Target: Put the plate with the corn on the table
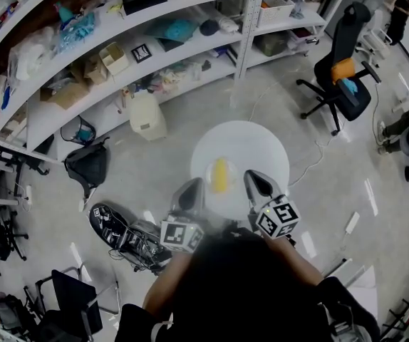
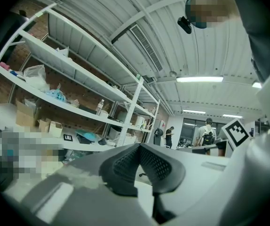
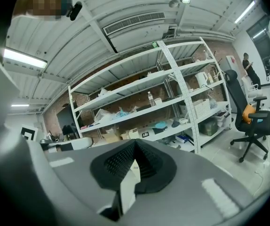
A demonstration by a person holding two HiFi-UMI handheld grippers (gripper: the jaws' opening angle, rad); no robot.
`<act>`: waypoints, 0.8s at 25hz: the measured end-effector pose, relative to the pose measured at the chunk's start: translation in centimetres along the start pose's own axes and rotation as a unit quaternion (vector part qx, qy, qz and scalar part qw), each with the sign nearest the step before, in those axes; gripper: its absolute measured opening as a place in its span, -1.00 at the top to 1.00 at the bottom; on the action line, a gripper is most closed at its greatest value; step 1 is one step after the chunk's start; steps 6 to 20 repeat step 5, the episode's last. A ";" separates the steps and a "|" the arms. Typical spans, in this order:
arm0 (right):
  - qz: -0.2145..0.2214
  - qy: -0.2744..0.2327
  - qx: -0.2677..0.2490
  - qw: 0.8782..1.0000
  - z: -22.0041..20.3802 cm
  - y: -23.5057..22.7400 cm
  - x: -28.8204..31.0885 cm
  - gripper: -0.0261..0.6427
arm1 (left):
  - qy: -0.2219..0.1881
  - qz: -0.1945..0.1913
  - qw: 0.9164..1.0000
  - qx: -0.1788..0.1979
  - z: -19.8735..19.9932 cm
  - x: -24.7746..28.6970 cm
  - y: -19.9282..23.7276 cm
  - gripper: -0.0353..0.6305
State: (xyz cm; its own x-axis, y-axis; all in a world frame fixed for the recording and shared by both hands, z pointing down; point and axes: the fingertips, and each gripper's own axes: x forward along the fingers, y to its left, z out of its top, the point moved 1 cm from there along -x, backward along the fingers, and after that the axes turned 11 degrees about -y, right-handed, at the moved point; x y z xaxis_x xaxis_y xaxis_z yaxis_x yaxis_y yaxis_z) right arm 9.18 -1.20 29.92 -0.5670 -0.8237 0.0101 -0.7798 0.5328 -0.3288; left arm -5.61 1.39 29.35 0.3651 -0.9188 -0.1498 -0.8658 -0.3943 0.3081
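I have the plate (image 1: 251, 148) up in the air. The left gripper (image 1: 192, 191) has its fingers clamped on the plate's near-left rim, and the right gripper (image 1: 256, 182) has its fingers pinched shut on the near-right rim. The corn (image 1: 221, 174) lies on the plate, toward its near edge between the two grips. Bare floor (image 1: 154, 169) lies below the plate and the shelving (image 1: 190, 48) stands beyond it.

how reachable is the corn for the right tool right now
Probably not yet. The right tool is shut on the rim of the plate, right beside the corn. Nothing lies between them, but it would have to let go of the plate first.
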 end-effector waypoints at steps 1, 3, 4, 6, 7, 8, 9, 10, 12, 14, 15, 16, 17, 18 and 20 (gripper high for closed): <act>0.000 0.001 -0.001 1.000 0.0 0.0 0.0 0.90 | -0.001 -0.002 1.000 0.001 0.0 0.1 0.0 0.89; 0.000 0.003 -0.003 1.000 -0.1 0.0 0.1 0.90 | -0.003 -0.007 1.000 0.008 -0.3 0.0 0.1 0.89; 0.001 0.004 -0.004 1.000 -0.1 0.0 0.1 0.90 | -0.003 -0.008 1.000 0.011 -0.4 0.0 0.2 0.89; 0.002 0.005 -0.005 1.000 -0.2 0.0 0.1 0.90 | -0.003 -0.009 1.000 0.013 -0.5 0.0 0.2 0.89; 0.002 0.005 -0.005 1.000 -0.2 0.0 0.1 0.90 | -0.003 -0.009 1.000 0.013 -0.5 0.0 0.2 0.89; 0.002 0.005 -0.005 1.000 -0.2 0.0 0.1 0.90 | -0.003 -0.009 1.000 0.013 -0.5 0.0 0.2 0.89; 0.002 0.005 -0.005 1.000 -0.2 0.0 0.1 0.90 | -0.003 -0.009 1.000 0.013 -0.5 0.0 0.2 0.89; 0.002 0.005 -0.005 1.000 -0.2 0.0 0.1 0.90 | -0.003 -0.009 1.000 0.013 -0.5 0.0 0.2 0.89; 0.002 0.005 -0.005 1.000 -0.2 0.0 0.1 0.90 | -0.003 -0.009 1.000 0.013 -0.5 0.0 0.2 0.89; 0.002 0.005 -0.005 1.000 -0.2 0.0 0.1 0.90 | -0.003 -0.009 1.000 0.013 -0.5 0.0 0.2 0.89; 0.002 0.005 -0.005 1.000 -0.2 0.0 0.1 0.90 | -0.003 -0.009 1.000 0.013 -0.5 0.0 0.2 0.89; 0.002 0.005 -0.005 1.000 -0.2 0.0 0.1 0.90 | -0.003 -0.009 1.000 0.013 -0.5 0.0 0.2 0.89; 0.002 0.005 -0.005 1.000 -0.2 0.0 0.1 0.90 | -0.003 -0.009 1.000 0.013 -0.5 0.0 0.2 0.89; 0.002 0.005 -0.005 1.000 -0.2 0.0 0.1 0.90 | -0.003 -0.009 1.000 0.013 -0.5 0.0 0.2 0.89; 0.002 0.005 -0.005 1.000 -0.2 0.0 0.1 0.90 | -0.003 -0.009 1.000 0.013 -0.5 0.0 0.2 0.89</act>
